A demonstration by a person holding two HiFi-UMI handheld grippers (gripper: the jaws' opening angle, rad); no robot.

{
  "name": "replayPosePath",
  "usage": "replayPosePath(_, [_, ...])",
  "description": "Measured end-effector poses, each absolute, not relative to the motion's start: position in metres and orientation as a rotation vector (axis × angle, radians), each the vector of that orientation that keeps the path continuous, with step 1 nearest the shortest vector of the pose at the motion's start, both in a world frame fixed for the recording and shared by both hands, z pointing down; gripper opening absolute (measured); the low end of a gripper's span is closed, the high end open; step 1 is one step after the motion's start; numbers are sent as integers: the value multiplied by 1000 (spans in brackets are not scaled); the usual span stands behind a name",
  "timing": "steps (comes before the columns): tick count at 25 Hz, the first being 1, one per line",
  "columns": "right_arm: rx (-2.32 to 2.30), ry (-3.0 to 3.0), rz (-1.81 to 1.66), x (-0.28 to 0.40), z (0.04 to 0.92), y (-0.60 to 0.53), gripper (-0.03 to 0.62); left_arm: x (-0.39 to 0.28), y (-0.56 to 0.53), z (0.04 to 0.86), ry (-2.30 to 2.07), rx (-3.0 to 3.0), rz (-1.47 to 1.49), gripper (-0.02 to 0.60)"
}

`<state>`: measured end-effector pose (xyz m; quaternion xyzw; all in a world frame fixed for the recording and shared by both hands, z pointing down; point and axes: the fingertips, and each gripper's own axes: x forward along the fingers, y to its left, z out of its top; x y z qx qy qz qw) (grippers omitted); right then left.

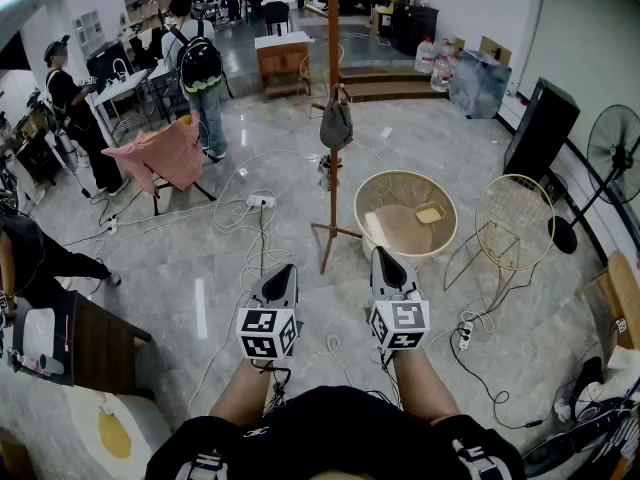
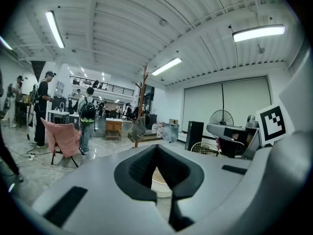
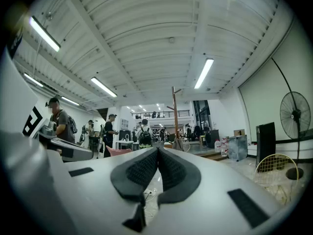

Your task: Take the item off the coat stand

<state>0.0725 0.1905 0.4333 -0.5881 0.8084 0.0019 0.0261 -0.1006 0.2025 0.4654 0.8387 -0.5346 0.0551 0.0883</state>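
Note:
A tall wooden coat stand (image 1: pixel 333 88) rises from the marble floor ahead of me. A grey bag (image 1: pixel 336 123) hangs from it about halfway up. My left gripper (image 1: pixel 283 271) and right gripper (image 1: pixel 383 256) are held side by side, well short of the stand's feet, both shut with nothing in them. In the left gripper view the stand (image 2: pixel 143 97) and the bag (image 2: pixel 139 129) are small and far beyond the closed tips (image 2: pixel 156 147). The right gripper view shows the stand (image 3: pixel 174 111) and the bag (image 3: pixel 179 144) just above its closed tips (image 3: pixel 157 150).
A round wicker table (image 1: pixel 405 213) and a wire chair (image 1: pixel 514 221) stand right of the stand's base. A chair draped in pink cloth (image 1: pixel 165 153) is at the left, with people beyond it. Cables and a power strip (image 1: pixel 260 201) lie across the floor. A fan (image 1: pixel 615 148) stands far right.

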Motion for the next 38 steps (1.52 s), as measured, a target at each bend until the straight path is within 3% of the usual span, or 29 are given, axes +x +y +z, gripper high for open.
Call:
replayPosePath(24, [-1725,2550,-19,126,444,159,14,-49,173,484,-1659,2429,160,12])
replayPosePath(38, [-1713,2558,7,119,459,28,14,-47,44,505,-1643,2448,152,12])
